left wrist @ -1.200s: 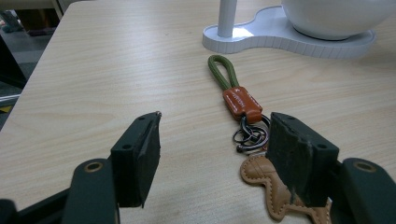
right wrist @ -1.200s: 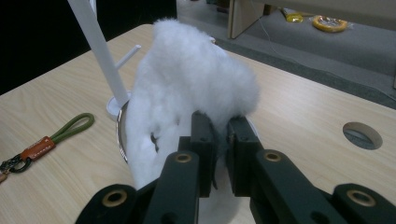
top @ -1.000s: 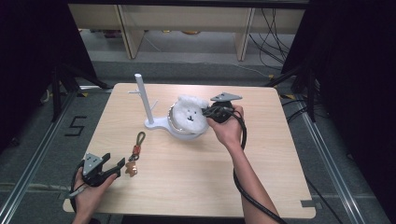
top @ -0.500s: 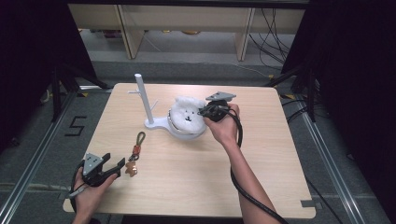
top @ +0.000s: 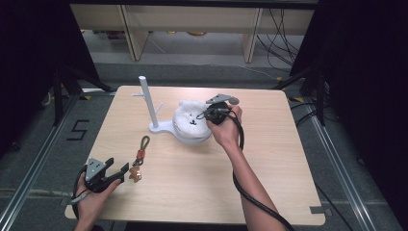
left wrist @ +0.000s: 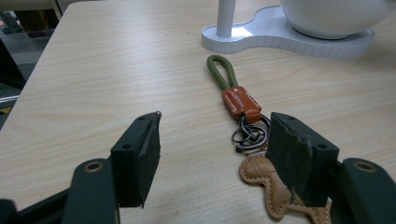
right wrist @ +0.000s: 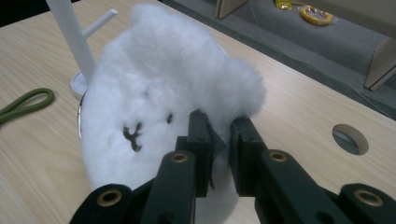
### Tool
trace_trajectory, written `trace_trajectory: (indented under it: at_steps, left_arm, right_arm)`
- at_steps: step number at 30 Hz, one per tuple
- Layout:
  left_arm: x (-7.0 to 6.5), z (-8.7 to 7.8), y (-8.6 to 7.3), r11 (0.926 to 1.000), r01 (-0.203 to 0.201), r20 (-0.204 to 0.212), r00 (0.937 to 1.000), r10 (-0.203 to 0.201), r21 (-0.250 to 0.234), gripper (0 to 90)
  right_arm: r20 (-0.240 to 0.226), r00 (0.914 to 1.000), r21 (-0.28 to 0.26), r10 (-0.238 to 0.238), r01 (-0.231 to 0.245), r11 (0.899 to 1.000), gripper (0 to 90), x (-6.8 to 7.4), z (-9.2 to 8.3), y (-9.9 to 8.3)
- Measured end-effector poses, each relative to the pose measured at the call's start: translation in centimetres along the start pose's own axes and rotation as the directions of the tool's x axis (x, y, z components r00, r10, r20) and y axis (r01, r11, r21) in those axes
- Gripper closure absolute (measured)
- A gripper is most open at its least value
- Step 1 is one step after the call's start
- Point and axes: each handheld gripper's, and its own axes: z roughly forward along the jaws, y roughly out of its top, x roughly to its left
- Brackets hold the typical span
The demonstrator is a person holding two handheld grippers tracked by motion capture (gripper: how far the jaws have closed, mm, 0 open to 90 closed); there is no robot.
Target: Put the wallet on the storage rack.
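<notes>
Up at the twelve o'clock part of the surface [top: 269, 159], right tool [top: 210, 114] reaching from three o'clock into the white plush bear face [top: 191, 119], forearm stretched diagonally up from the six o'clock edge, wrist bent inward, hand wrapped over the tool body. Jaws narrowly apart and just now easing wider; in the right gripper view [right wrist: 219, 135] a sliver of gap between the pads, white fur brushing their tips, nothing squeezed. Plush sitting on the round end of a white stand [top: 163, 127], slim post rising at its nine o'clock side. Down at seven o'clock, left tool [top: 117, 170] resting low by the near edge, hand curled under it, wrist close to the surface, jaws spread wide. In the left gripper view [left wrist: 219, 149] a keychain [left wrist: 240, 105] lying flat beyond the spread jaws: green cord loop toward twelve o'clock, orange tab, metal rings, tan leather charm beside the right-hand pad. Keychain well apart from the plush, at its seven o'clock.
</notes>
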Motion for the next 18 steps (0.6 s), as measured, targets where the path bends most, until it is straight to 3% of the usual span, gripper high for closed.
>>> trace_trajectory:
  at_steps: [1,6,10,18]
  left_arm:
    - [-0.01,0.00,0.00,1.0000,-0.001,-0.001,1.0000,0.001,0.001,33.9]
    - [-0.01,-0.02,0.00,1.0000,0.000,-0.002,1.0000,0.000,0.001,33.9]
    - [-0.01,-0.01,0.00,1.0000,-0.001,-0.001,1.0000,0.001,0.001,33.9]
    - [-0.03,-0.06,0.02,1.0000,-0.003,-0.003,1.0000,0.003,0.005,34.0]
  right_arm:
    - [0.008,0.9998,-0.005,-0.017,0.017,1.000,80.1,-0.10,0.12,-0.03]
    - [0.023,0.9997,-0.001,-0.010,0.010,1.000,75.8,-0.14,0.45,-0.28]
    - [0.023,0.9997,0.006,0.006,-0.006,1.000,70.6,-0.09,0.53,-0.33]
    - [0.010,0.9999,-0.016,-0.011,0.011,1.000,59.0,-0.25,0.68,-0.30]
